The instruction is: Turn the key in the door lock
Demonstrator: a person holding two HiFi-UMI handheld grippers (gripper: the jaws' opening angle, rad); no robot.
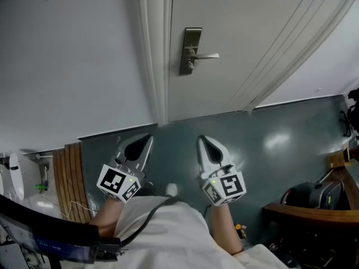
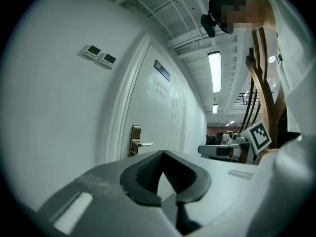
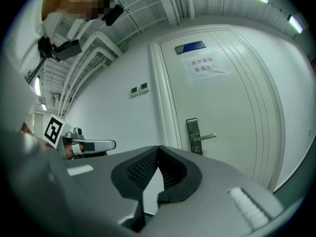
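Both tools are up in front of a white door [image 1: 241, 27]. The left hand-held gripper [image 1: 148, 137] and the right hand-held gripper [image 1: 201, 139] are held level, side by side with a gap between them, over the dark grey floor [image 1: 280, 144]. Look along the left one's jaws: the tips meet, the ribbed pads are pinched to a point, and there is nothing between them. It's the same on the right, with the jaws fully together and holding nothing. Now the target: the metal lock plate [image 1: 190, 50] is mounted near the door's left edge, just beside the frame, and its lever handle [image 1: 205, 55] sticks out to the right. It is well apart from both tools, and neither one touches it. The detail on the plate below the lever is too small to make out. From the right gripper view, a paper notice [image 3: 202, 65] is stuck high on the door, and two small wall panels [image 3: 138, 89] sit on the pale wall [image 1: 73, 60] to the left of the frame.
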